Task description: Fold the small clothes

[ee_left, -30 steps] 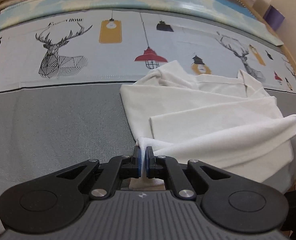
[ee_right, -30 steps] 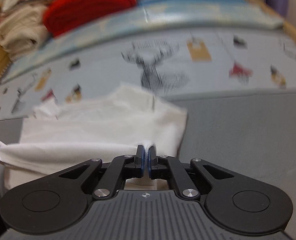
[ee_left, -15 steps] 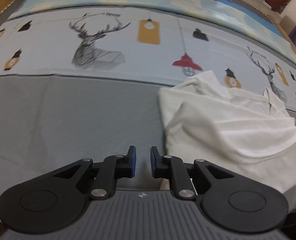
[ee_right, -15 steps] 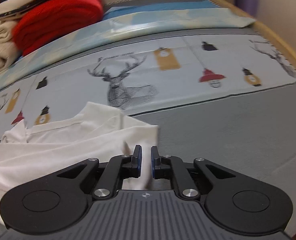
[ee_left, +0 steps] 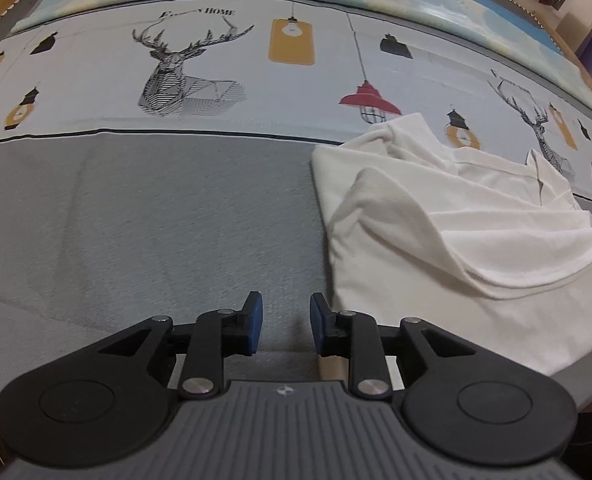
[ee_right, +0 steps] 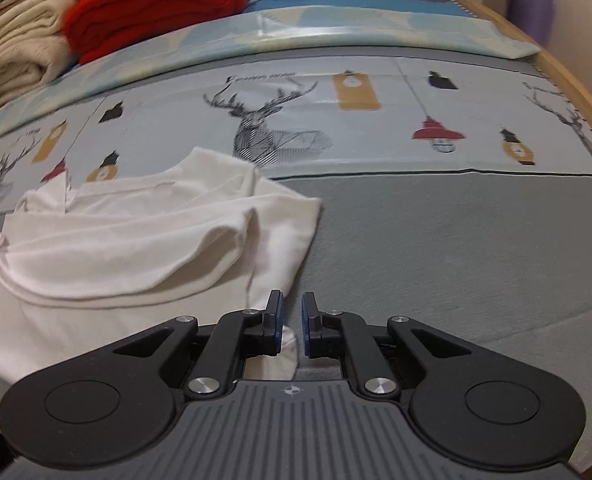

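Observation:
A small white garment (ee_left: pixel 456 240) lies loosely folded over itself on the grey bed cover (ee_left: pixel 155 220), to the right of my left gripper (ee_left: pixel 283 300). That gripper's jaws are opening, with only grey cover between them. In the right wrist view the same white garment (ee_right: pixel 115 264) spreads out to the left. My right gripper (ee_right: pixel 291 300) hangs over its near right corner with the pads a little apart. A tip of white cloth shows under the left pad, and neither pad presses on it.
A printed sheet with deer and lamps (ee_left: pixel 183 72) covers the far half of the bed. Folded red clothes (ee_right: pixel 155 4) and cream clothes (ee_right: pixel 19 48) are stacked at the back left. A wooden bed edge (ee_right: pixel 568 92) runs along the right side.
Both grippers were shut on the garment's lifted edge; both have let go and their jaws have parted. The edge has dropped onto the garment. My left gripper has shifted left, off the cloth.

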The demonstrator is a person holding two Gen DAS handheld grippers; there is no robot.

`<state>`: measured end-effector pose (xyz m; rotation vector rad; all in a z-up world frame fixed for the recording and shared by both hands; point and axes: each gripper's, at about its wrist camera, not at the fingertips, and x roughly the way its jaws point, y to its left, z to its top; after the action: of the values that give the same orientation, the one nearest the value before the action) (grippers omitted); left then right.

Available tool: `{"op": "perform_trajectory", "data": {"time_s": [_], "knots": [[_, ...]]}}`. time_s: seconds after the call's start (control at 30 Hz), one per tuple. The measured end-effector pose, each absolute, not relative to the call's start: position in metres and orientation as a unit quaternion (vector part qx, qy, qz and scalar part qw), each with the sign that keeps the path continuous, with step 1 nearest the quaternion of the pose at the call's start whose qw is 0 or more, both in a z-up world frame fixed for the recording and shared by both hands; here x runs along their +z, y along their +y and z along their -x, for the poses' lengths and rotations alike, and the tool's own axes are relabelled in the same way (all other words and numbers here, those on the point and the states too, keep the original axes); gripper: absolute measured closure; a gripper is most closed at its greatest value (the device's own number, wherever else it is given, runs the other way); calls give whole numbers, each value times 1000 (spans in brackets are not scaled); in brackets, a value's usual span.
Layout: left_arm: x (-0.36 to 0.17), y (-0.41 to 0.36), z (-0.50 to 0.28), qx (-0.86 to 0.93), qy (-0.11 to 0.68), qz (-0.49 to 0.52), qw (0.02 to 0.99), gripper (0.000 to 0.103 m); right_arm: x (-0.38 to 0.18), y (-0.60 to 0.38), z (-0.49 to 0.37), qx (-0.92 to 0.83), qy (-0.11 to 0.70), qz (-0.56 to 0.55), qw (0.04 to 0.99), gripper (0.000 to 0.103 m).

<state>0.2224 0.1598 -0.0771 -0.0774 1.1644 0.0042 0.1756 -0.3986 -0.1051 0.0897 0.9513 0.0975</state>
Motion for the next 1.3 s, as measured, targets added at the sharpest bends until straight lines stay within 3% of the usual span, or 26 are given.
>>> {"op": "perform_trajectory", "data": {"time_s": [0.13,0.27,0.6,1.3], "knots": [[-81,146,-230,-5,551,23,834,72,-110,-385,-181,68,447,-15,892,92],[-84,137,-239,-4,550,18,835,67,-117,-375,-188,88,439,6,894,82],[-94,115,-270,-10,554,6,832,56,-131,-357,-219,105,447,27,888,80],[-113,118,-321,-5,561,50,827,55,-138,-365,-270,88,419,-53,902,72]]}}
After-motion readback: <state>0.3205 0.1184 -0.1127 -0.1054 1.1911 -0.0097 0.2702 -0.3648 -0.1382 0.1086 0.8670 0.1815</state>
